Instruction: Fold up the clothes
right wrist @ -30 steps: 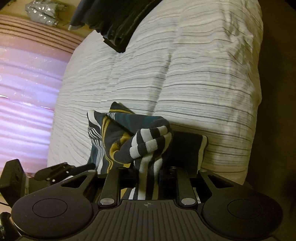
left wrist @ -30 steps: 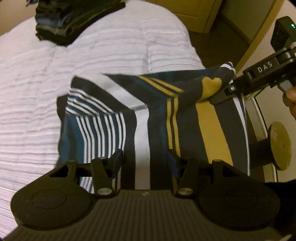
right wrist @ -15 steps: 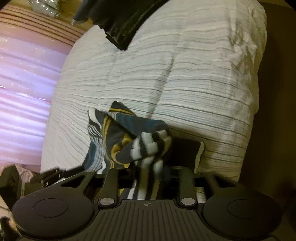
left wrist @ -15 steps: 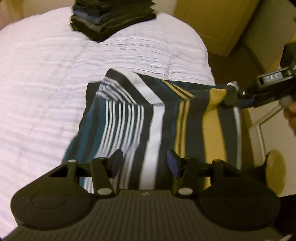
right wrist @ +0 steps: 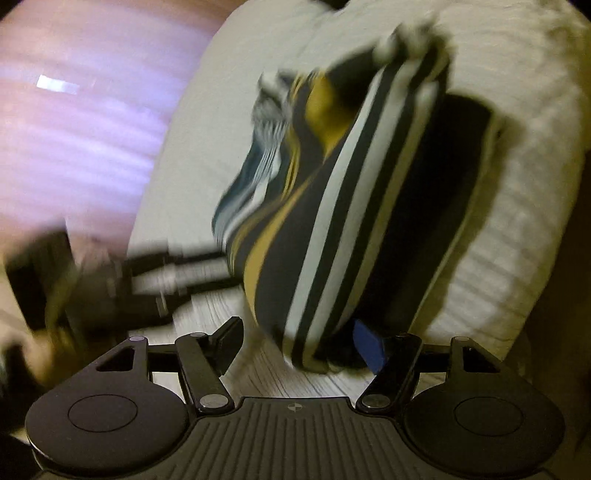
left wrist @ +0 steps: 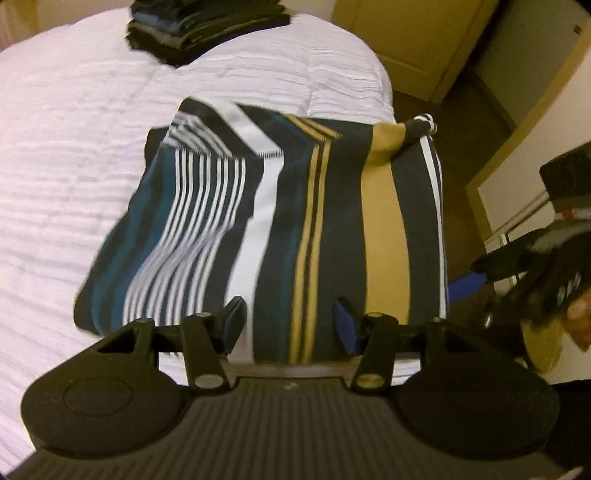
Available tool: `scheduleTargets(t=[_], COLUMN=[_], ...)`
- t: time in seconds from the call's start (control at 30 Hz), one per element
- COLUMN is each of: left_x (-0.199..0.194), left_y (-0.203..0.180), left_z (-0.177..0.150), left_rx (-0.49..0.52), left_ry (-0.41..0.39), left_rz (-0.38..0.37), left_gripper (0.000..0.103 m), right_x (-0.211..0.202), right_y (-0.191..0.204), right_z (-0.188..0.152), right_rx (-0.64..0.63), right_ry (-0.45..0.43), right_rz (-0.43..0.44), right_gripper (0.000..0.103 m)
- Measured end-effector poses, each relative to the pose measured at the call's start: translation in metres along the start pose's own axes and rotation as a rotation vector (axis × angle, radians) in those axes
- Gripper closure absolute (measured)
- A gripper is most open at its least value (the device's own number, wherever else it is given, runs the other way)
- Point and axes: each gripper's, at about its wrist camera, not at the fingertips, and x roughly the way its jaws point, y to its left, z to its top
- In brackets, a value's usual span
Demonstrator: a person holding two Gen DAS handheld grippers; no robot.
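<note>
Stack of dark clothes (left wrist: 199,29) beyond striped shirt (left wrist: 295,221) on bedspread (left wrist: 74,155).

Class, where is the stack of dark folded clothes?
In the left wrist view, the stack of dark folded clothes sits top-left on the white ribbed bedspread, beyond the striped garment.

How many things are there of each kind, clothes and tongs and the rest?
Striped garment: 1
Stack of dark folded clothes: 1
Tongs: 2, left and right
Bed with white cover: 1
Total: 5
</note>
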Motion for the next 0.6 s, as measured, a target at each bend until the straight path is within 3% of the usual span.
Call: scheduleTargets(t=[0.17,0.23,0.33,0.37,0.43,0.6], left_x=[0.017,0.032,0.057,0.066,0.078,0.078], left_y=[0.002,0.0,-0.001,-0.003,-0.008,-0.01], left_z=[0.02,0.028,0.041,0.045,0.052,0.06], left_rx=[0.115,0.158,0.191,0.191,0.205,0.234], left_ry=[0.022,0.053,0.093,0.102,0.112,0.11], left_rz=[-0.056,-0.057,-0.047,-0.05,-0.045,-0.041], left_gripper=[0.054,0.052,0.052,0.052,0.049,0.048], right_x=[0.027,0.039,0.038,0.033,0.024,0.018], right_y=[-0.002,-0.008,-0.025,-0.029,-0.038,-0.04], right_z=[0.002,0.0,-0.007,-0.011,-0.02,-0.017], right_rx=[-0.091,-0.078,0.075,0.119,0.181,0.212], right_ry=[-0.05,-0.024,0.027,0.028,0.022,0.028], right_rz=[0.056,0.083,0.178,0.201,0.188,0.168], right_gripper=[0.033,0.033,0.034,0.04,0.048,0.048])
